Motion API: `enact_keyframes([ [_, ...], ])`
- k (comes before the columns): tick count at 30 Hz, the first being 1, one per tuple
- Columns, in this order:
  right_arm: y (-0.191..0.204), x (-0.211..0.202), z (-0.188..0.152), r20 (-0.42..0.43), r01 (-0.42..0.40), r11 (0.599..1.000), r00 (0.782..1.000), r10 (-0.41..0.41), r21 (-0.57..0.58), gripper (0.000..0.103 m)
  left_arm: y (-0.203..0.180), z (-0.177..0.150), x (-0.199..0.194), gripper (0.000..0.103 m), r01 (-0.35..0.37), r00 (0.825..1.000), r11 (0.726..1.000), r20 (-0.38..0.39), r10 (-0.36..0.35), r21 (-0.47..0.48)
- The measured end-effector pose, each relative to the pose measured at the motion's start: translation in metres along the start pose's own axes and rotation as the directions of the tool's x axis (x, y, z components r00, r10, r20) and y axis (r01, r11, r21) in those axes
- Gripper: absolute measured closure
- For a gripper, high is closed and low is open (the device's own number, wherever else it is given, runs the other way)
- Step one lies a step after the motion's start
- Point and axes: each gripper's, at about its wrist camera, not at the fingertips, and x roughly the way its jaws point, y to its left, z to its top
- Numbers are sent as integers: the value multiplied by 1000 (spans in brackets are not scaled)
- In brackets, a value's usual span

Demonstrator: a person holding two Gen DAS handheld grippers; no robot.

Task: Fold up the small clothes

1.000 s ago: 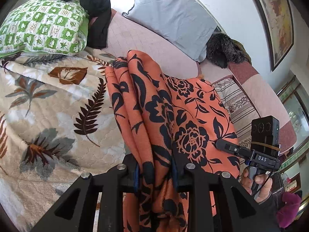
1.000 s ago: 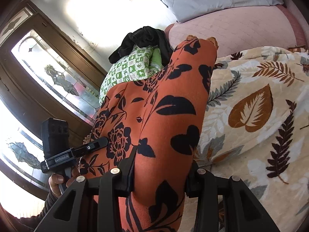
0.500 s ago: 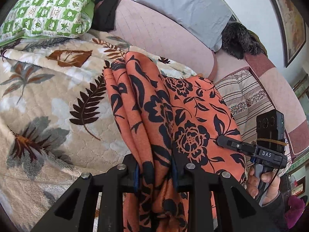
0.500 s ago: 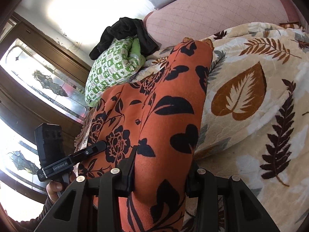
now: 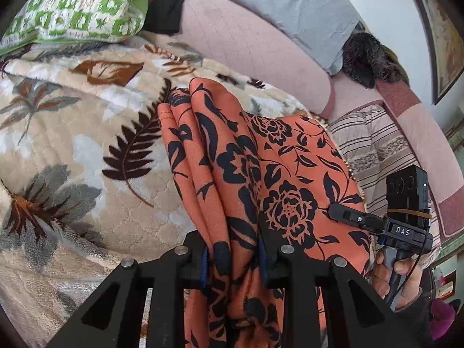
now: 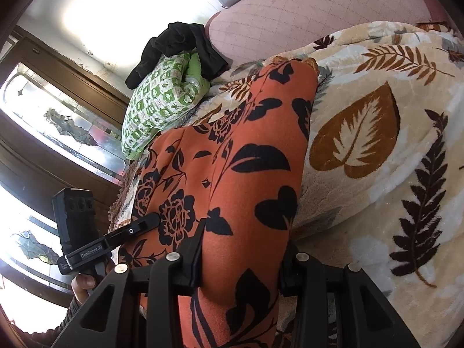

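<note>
An orange garment with black flower print (image 5: 246,168) hangs stretched between my two grippers over a leaf-patterned blanket (image 5: 72,150). My left gripper (image 5: 232,261) is shut on a bunched edge of it. My right gripper (image 6: 240,258) is shut on the other edge of the garment (image 6: 237,174). The garment's far end rests on the blanket near the sofa back. Each gripper shows in the other's view: the right one (image 5: 345,217) at the right, the left one (image 6: 145,223) at the left.
A pink quilted sofa back (image 5: 246,43) runs behind the blanket. A green checked pillow (image 5: 78,5) with black clothes (image 6: 179,46) on it lies at one end. A grey cushion (image 5: 290,8), a dark furry item (image 5: 368,61) and a striped cloth (image 5: 374,145) lie at the other end.
Both grippers have lowered toward the blanket with the garment held. The garment's far end has come down from the sofa back onto the blanket.
</note>
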Motion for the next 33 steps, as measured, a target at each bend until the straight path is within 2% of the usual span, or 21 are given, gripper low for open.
enact_keyframes([
  [3, -15, 18, -4, -33, 43, 998, 999, -42, 35, 62, 20, -7, 28, 68, -61, 995, 997, -81, 56, -55],
  [4, -24, 25, -5, -44, 94, 993, 995, -91, 65, 57, 29, -11, 33, 57, -92, 992, 993, -92, 85, -78],
  [5, -32, 30, -7, -58, 162, 983, 986, -157, 88, 49, 37, -15, 33, 43, -81, 994, 991, -83, 72, -106],
  [6, -40, 32, -9, -67, 234, 967, 971, -229, 98, 47, 43, -18, 28, 28, -88, 995, 988, -65, 80, -130],
  [8, -46, 23, -12, -26, 292, 950, 956, -291, 108, 28, 45, -23, 12, 28, -105, 994, 987, -29, 102, -118],
  [10, -39, 7, -13, 24, 335, 937, 940, -339, 100, 27, 36, -25, -8, 29, -157, 987, 985, 21, 159, -67],
  [11, -32, 0, -12, 51, 344, 935, 936, -349, 88, 27, 29, -27, -18, 29, -163, 985, 986, 46, 165, -45],
  [12, -23, -7, -12, 81, 326, 942, 940, -332, 76, 27, 22, -29, -27, 29, -161, 985, 987, 64, 162, -23],
  [15, 6, -20, -15, 137, 205, 978, 969, -207, 32, 27, -2, -40, -45, 27, -176, 978, 983, 121, 169, 51],
  [17, 16, -17, -19, 142, 143, 989, 979, -145, 19, 21, -15, -47, -42, 16, -183, 977, 978, 132, 169, 98],
  [19, 11, 0, -22, 96, 93, 995, 991, -97, 38, 19, -17, -54, -21, 12, -275, 959, 950, 113, 259, 152],
  [21, -12, 24, -28, 31, 52, 992, 998, -56, 118, 19, -11, -59, 10, 12, -374, 926, 909, 24, 376, 181],
  [22, -24, 29, -31, 26, 47, 985, 998, -52, 167, 19, -5, -61, 17, 12, -353, 933, 922, -11, 359, 161],
  [24, -26, 20, -33, 74, -5, 976, 997, -12, 218, 19, 4, -61, 5, 12, -320, 947, 944, 0, 321, 75],
  [26, -13, 9, -32, 93, 7, 985, 995, -24, 172, 19, 0, -58, -6, 12, -315, 949, 947, 39, 313, 71],
  [28, -5, 5, -32, 111, -28, 992, 994, 14, 125, 19, -2, -59, -3, 11, -352, 936, 930, 62, 347, 111],
  [29, -7, 7, -32, 111, -39, 991, 994, 25, 131, 17, -1, -59, 6, 11, -371, 929, 920, 36, 369, 128],
  [30, -15, 15, -33, 92, -6, 988, 996, -8, 154, 16, 0, -60, 11, 10, -360, 932, 924, 13, 361, 130],
  [31, -25, 24, -34, 66, 21, 982, 997, -34, 187, 17, 1, -61, 10, 10, -355, 935, 928, 11, 356, 113],
  [33, -20, 16, -38, 107, 30, 978, 993, -53, 204, 17, -7, -62, -4, 10, -385, 923, 918, 40, 383, 95],
])
